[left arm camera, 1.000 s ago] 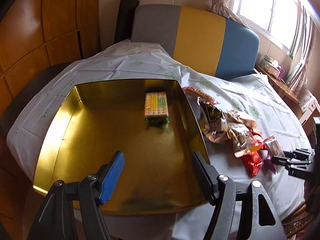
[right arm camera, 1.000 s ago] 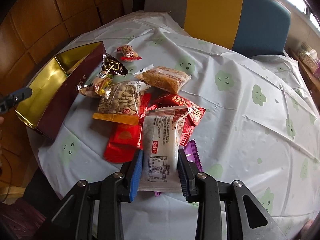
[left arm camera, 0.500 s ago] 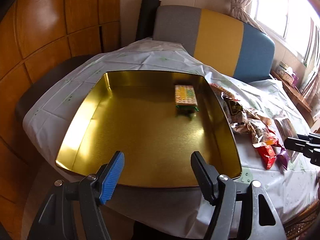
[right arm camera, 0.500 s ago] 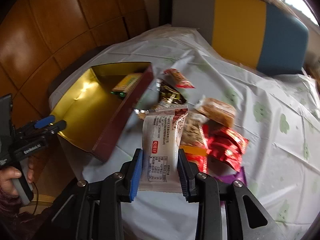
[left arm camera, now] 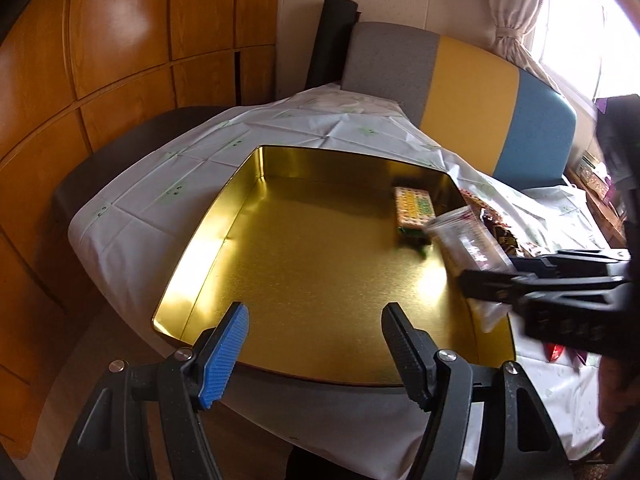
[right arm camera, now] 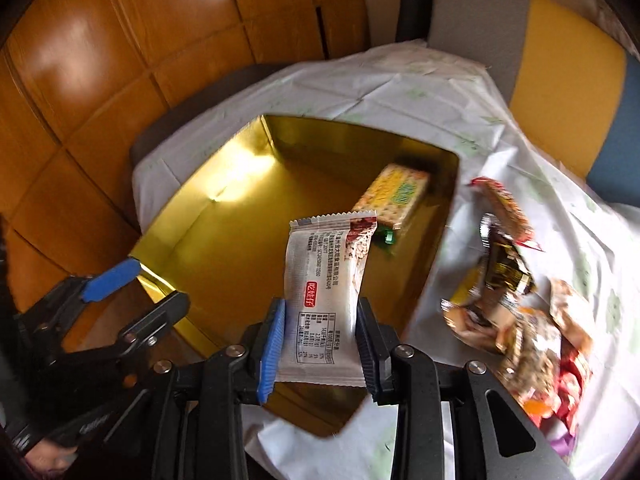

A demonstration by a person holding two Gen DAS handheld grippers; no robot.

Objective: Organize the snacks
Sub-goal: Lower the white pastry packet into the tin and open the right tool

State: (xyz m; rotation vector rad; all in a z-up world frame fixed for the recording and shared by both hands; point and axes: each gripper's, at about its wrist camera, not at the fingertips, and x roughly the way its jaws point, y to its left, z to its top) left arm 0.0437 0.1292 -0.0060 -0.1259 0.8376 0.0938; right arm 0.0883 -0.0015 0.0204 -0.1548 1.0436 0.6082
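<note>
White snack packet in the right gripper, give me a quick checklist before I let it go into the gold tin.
1. Grip: right gripper shut on the white packet: ok.
2. Packet over the gold tin, inside its rim: ok.
3. Bare tin floor below, cracker pack lies farther back: ok.
4. Left gripper open, at the tin's near edge, apart from the drop spot: ok.
5. Height above the floor: cannot tell.
6. Snack pile remains on the tablecloth: not ok.

This is a home dining or living room. Glossy wood panelling (left arm camera: 120,60) lines the wall, a grey, yellow and blue upholstered seat back (left arm camera: 472,92) stands behind the tabletop, and a tied-back curtain (left arm camera: 516,12) hangs beside a bright window (left arm camera: 576,28). A white patterned tablecloth (right arm camera: 420,84) covers the tabletop.
</note>
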